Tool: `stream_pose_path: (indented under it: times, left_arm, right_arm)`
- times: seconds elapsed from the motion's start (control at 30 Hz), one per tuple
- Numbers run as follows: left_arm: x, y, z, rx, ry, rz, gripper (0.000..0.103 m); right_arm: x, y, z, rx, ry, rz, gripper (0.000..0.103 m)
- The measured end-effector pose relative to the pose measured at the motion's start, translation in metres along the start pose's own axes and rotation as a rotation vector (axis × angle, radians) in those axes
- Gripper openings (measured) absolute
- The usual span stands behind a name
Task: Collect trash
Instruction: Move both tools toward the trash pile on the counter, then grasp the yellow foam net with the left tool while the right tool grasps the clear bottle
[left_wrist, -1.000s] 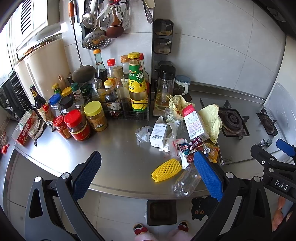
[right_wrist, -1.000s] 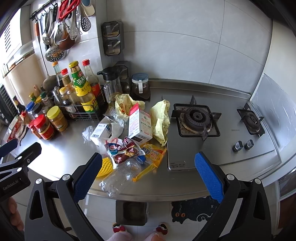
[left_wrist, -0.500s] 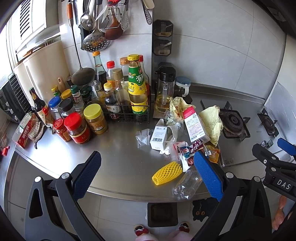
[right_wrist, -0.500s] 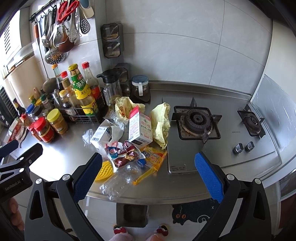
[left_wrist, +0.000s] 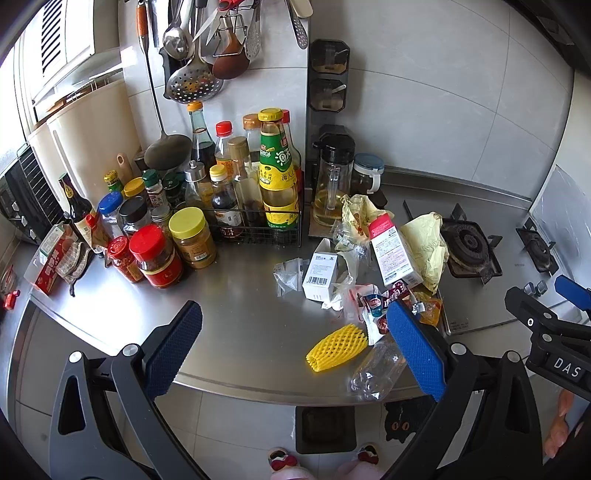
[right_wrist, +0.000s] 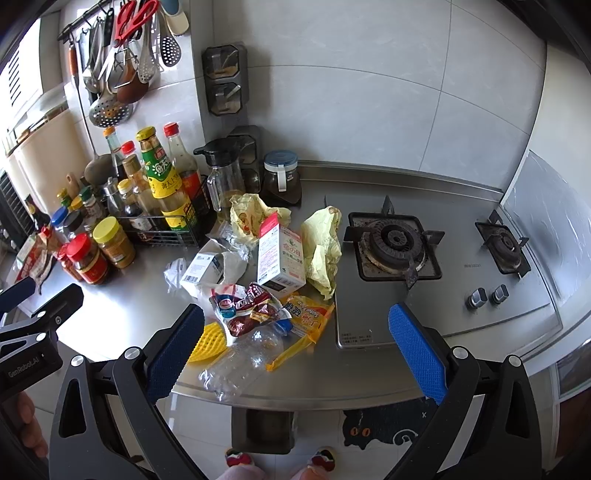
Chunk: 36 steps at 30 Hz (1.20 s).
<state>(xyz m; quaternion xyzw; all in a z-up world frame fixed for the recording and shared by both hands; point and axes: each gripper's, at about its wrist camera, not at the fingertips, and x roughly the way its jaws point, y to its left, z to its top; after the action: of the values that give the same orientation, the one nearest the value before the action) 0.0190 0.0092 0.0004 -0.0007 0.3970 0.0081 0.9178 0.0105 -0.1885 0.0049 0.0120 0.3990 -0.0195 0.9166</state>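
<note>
A heap of trash lies on the steel bench (right_wrist: 140, 306) near its front edge, just left of the hob: a crushed clear plastic bottle (right_wrist: 243, 354) lies on its side at the edge, touching a yellow foam fruit net (left_wrist: 338, 347). Behind them are red snack wrappers (right_wrist: 251, 302) and a yellow sachet (right_wrist: 308, 319). Further back a white-and-pink carton (right_wrist: 280, 254) stands among a small white box (left_wrist: 320, 273), clear plastic bags (left_wrist: 290, 275) and two crumpled yellow bags (right_wrist: 323, 247).
</note>
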Motion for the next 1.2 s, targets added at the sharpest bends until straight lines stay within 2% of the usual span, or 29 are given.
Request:
stream_pose_path:
  times: [0.77, 0.87, 1.03, 1.2]
  left_arm:
    - [-0.005, -0.002, 0.003, 0.017, -0.007, 0.001, 0.095]
    - [-0.005, -0.002, 0.003, 0.017, -0.007, 0.001, 0.095]
    - [0.003, 0.0, -0.002, 0.021, 0.003, -0.009, 0.095]
    - [0.019, 0.001, -0.007, 0.049, 0.001, -0.027, 0.095]
  right_arm:
    - [-0.007, -0.006, 0.0, 0.014, -0.006, -0.009, 0.1]
    - [-0.005, -0.009, -0.002, 0.029, -0.004, 0.014, 0.1]
    - [0.005, -0.013, -0.006, 0.054, 0.02, 0.104, 0.1]
    - [0.026, -0.017, -0.011, 0.069, 0.063, 0.101, 0.1]
